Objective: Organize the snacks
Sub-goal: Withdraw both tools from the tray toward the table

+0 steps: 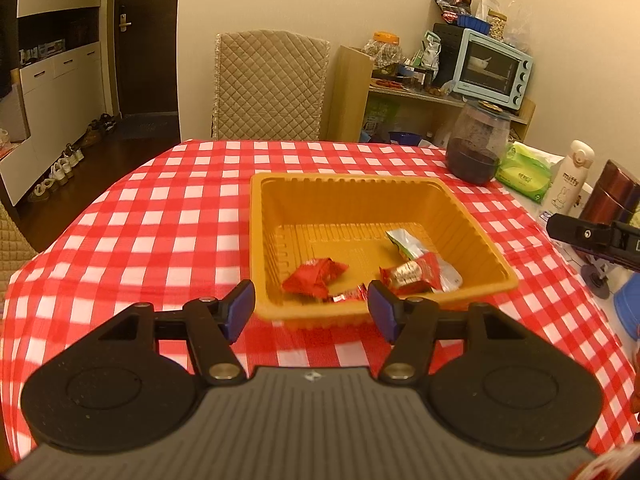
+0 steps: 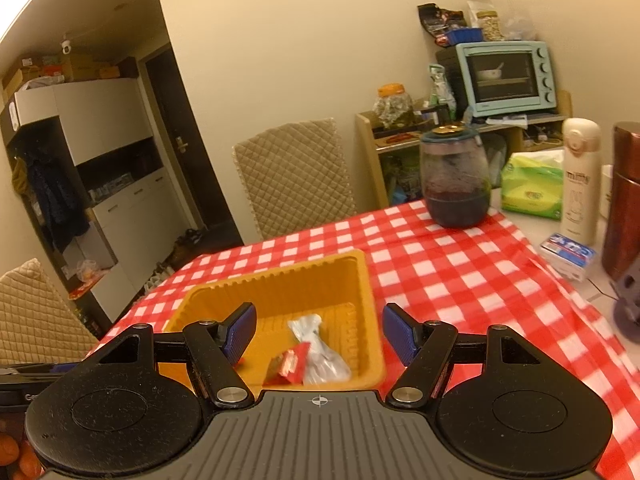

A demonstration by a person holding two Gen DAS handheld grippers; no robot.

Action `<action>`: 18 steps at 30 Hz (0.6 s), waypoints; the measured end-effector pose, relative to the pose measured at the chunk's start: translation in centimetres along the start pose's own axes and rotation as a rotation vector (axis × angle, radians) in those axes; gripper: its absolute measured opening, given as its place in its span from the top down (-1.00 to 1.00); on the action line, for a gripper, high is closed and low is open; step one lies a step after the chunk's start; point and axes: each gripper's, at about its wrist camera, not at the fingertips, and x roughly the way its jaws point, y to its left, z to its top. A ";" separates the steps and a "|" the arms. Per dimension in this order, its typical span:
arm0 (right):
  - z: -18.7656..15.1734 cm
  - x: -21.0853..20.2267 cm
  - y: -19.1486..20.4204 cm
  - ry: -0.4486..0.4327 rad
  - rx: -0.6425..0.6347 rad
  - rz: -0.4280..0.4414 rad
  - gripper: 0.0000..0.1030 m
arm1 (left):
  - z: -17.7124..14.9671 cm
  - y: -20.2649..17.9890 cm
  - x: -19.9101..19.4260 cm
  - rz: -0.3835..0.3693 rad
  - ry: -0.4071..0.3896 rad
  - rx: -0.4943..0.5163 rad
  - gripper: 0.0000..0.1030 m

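An orange plastic tray (image 1: 344, 178) sits on the red-and-white checked tablecloth (image 1: 160, 220). Inside it lie a red wrapped snack (image 1: 314, 280), a red-and-white snack (image 1: 412, 276), a silver-green packet (image 1: 406, 242) and a small red wrapper (image 1: 350, 295). My left gripper (image 1: 312, 312) hangs open just before the tray's near rim, nothing between its blue pads. In the right wrist view the tray (image 2: 366, 304) lies close below, showing a clear packet (image 2: 316, 344) and a red snack (image 2: 288, 364). My right gripper (image 2: 320, 334) stands open above the tray, holding nothing.
A dark glass jar (image 1: 476, 144), green tissue pack (image 1: 520, 172), white bottle (image 1: 570, 180) and brown flask (image 1: 612, 192) crowd the table's right side. A small blue-white box (image 2: 568, 256) lies there too. A quilted chair (image 1: 272, 84) stands behind the table.
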 end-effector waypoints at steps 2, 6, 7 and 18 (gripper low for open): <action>-0.4 -0.8 0.0 0.000 0.001 -0.002 -0.35 | -0.7 -0.2 -0.8 -0.006 0.002 0.000 -0.15; -1.6 -2.4 0.0 0.009 -0.014 -0.009 -0.35 | -2.3 -0.6 -2.0 -0.005 0.014 0.016 -0.15; -2.0 -2.7 -0.1 0.013 -0.021 -0.013 -0.35 | -2.7 -0.7 -2.2 -0.005 0.018 0.019 -0.15; -5.8 -5.2 -2.0 0.070 -0.007 -0.064 -0.35 | -7.1 -0.3 -3.9 0.012 0.060 0.016 -0.15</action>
